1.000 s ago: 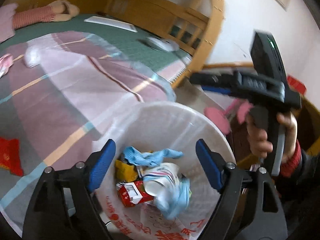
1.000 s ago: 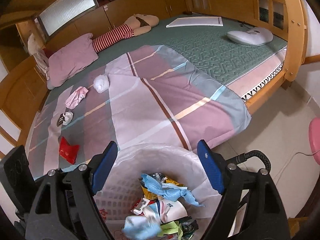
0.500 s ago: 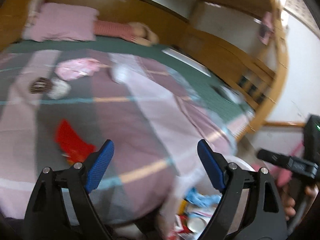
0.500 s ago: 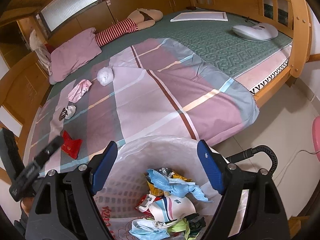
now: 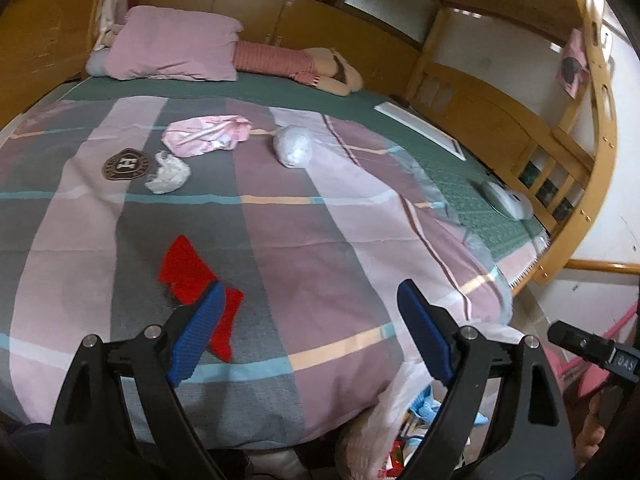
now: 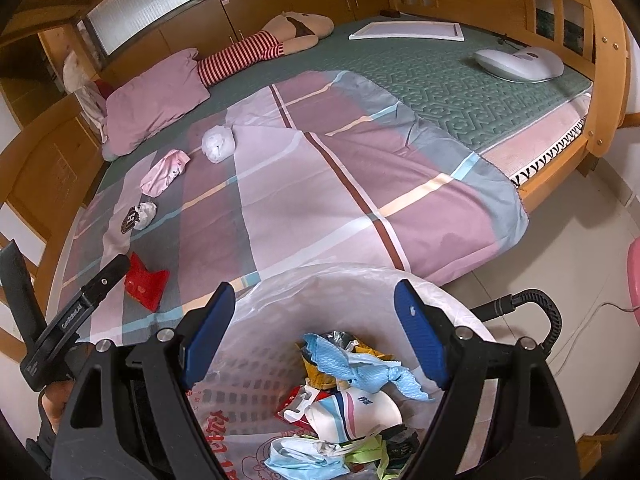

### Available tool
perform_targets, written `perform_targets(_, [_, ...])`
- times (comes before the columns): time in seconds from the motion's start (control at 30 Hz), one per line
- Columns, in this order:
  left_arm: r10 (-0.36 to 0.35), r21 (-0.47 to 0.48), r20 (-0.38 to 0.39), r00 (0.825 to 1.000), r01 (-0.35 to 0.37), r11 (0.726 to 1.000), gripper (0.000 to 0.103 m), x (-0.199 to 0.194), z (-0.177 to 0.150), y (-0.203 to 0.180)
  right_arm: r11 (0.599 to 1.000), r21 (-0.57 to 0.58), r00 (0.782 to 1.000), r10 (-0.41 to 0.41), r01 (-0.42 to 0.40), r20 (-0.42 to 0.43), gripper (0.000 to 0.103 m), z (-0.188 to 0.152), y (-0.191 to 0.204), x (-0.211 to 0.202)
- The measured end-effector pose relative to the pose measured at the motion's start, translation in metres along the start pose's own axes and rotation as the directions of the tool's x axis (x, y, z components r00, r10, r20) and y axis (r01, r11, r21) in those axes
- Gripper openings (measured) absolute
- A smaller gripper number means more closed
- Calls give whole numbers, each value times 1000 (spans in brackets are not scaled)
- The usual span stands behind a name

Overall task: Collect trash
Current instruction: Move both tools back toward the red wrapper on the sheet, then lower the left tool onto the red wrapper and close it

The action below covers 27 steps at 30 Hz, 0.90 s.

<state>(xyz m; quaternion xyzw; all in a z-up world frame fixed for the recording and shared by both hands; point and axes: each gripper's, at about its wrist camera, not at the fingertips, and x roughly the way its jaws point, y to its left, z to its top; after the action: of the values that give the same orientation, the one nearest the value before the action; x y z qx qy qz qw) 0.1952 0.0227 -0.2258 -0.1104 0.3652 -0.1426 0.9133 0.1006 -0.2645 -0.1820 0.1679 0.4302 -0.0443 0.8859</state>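
My left gripper (image 5: 308,316) is open and empty, low over the near edge of the bed, just right of a red packet (image 5: 188,268). That red packet also shows in the right wrist view (image 6: 146,282). Farther on the quilt lie a brown round wrapper (image 5: 126,164), a crumpled white tissue (image 5: 168,172), a pink wrapper (image 5: 206,136) and a white plastic ball (image 5: 294,146). My right gripper (image 6: 314,316) is open and empty above the bin with a white bag liner (image 6: 344,280), which holds several pieces of trash (image 6: 348,372).
A pink pillow (image 5: 176,50) and a striped doll (image 5: 296,64) lie at the bed head. A white board (image 6: 408,32) and a white device (image 6: 520,64) rest on the green mat. The wooden bed frame (image 6: 600,60) stands right. A black cable (image 6: 536,308) loops by the bin.
My left gripper has swung from over the bin up and left, out over the bed, and now sits beside the red packet. My right gripper has stayed above the bin.
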Motion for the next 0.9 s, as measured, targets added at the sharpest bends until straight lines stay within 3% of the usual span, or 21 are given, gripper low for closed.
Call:
perform_targets(0.1, [70,-48,21,997,-69,996,87,-2,2,11,1000,0,1000,0,0,1,80,0,0,1])
perform_targets(0.27, [105,-127,18,994,-102,987,89,-2,4,26,1000,-5,1000,0,0,-7,80,-2,2,4])
perform_targets(0.6, [131,-104,12,991,-129,986,90,-1,4,24,1000,-4,1000,9,-9,-8,80,-3,6,6])
perform_targets(0.7, [168,-153,94,981,-153,976,90,-15,7,33,1000,1,1000,14,-14,5,80,-3,5,4])
perform_targets(0.73, [187,-178,134,973,-162,971,90,-22,9,38,1000,3,1000,16,-16,11,80,-2,4,2])
perform_targets(0.8, [272,-275,214,938,-210,938,90,-38,17,59,1000,9,1000,20,-20,19,80,-1,3,0])
perform_targets(0.87, [357,-387,192,914,-264,884,90,-41,26,89,1000,6,999,13,-13,31,80,1,2,-2])
perform_targets(0.9, [367,-453,150,918,-266,850,90,-38,30,109,1000,5,999,7,-7,35,80,2,1,-3])
